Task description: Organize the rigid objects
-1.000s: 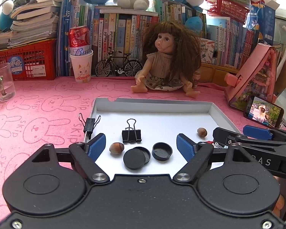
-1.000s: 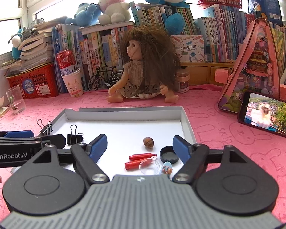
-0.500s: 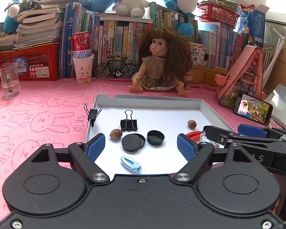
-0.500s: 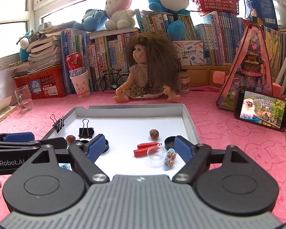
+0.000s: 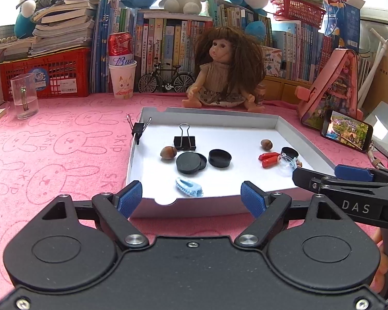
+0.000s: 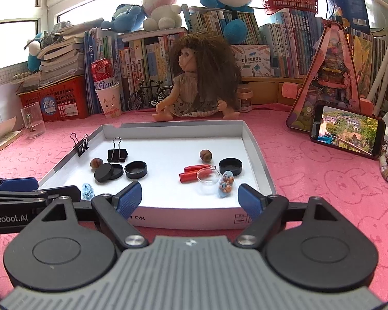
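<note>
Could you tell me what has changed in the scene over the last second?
Both grippers drew back from the tray: the left gripper and right gripper now sit at its near edge, open and empty. This brought the blue clip into view. The tray's items kept their places.

Right gripper [image 6: 190, 197], lower centre: blue pads spread wide, nothing between them. White tray [image 6: 258, 155], centre, on pink tabletop [image 6: 323, 180]. Tray contents: binder clip [image 6: 117, 153], hazelnut [image 6: 206, 154], black caps [image 6: 135, 169], red tubes [image 6: 192, 174], clear dome [image 6: 208, 178], blue capsule [image 6: 225, 187]. Doll [image 6: 198, 77] behind tray; phone [image 6: 346, 134] at right.
</note>
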Available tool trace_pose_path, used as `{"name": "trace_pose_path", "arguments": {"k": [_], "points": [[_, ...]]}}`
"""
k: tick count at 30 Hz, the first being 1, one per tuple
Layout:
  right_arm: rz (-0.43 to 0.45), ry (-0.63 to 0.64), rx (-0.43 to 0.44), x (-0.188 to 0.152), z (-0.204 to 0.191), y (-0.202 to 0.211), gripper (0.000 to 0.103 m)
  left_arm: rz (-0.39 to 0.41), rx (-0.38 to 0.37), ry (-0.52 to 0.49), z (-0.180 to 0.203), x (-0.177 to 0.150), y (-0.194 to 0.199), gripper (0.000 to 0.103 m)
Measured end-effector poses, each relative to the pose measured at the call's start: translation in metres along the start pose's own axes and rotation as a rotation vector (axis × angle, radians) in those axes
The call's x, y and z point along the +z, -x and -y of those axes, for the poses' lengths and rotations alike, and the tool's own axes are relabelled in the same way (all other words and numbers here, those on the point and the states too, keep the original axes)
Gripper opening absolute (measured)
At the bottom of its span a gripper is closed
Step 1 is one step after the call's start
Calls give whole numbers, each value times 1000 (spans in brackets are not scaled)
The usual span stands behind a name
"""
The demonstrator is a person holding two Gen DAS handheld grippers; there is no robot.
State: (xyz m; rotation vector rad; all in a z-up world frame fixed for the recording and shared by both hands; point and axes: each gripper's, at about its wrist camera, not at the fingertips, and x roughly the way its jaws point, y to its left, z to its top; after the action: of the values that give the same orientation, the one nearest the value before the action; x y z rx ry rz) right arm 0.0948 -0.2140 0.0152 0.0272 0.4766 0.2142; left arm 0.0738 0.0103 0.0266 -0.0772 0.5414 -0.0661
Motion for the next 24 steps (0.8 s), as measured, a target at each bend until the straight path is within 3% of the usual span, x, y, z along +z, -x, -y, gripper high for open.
{"name": "trace_pose_path", "arguments": {"k": [4, 24], "points": [[5, 5, -8, -8, -2, 6, 94, 1, 13, -20, 0, -9, 3, 82], [-110, -16, -49, -30, 0, -14, 95, -87, 51, 1, -7, -27, -14, 87]]}}
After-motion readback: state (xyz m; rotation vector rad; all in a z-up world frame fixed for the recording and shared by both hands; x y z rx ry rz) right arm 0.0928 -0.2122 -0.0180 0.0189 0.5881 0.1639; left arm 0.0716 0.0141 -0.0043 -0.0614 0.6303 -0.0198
